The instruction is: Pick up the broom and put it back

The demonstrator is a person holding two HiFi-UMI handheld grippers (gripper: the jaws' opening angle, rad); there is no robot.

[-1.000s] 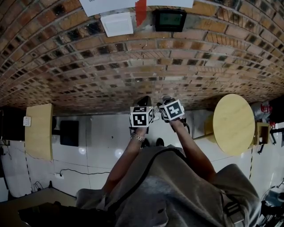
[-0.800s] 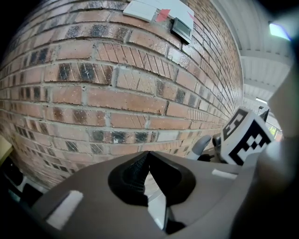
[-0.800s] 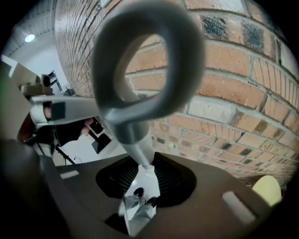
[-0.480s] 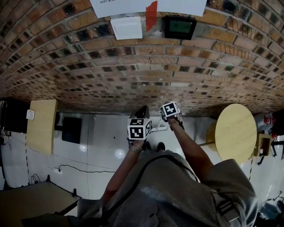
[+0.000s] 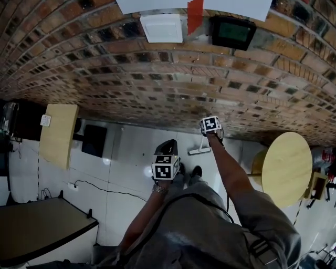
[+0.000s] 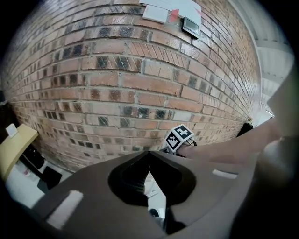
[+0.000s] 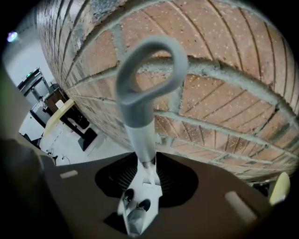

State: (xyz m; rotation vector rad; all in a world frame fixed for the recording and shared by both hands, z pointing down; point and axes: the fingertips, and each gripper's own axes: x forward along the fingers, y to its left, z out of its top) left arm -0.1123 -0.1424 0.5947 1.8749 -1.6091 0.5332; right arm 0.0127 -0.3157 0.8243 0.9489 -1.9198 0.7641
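Right gripper point(image 7: 145, 161): jaws opening slightly, broom point(image 7: 140, 107) handle between them.
Left gripper point(image 6: 149, 154): jaws closed, tips touching, empty.
Broom: upright through right jaws, head below them, by wall point(image 5: 157, 84).

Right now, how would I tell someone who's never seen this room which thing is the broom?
Find the brick wall; at its foot, left of the round table, is the broom. It is the only long thin stick there, with a grey loop on top and a flat white head.

At the foot of the brick wall point(image 5: 105, 79) the broom point(image 5: 200, 151) is too small to show bristles, and white sheets point(image 5: 152, 5) on the wall run off the top edge.
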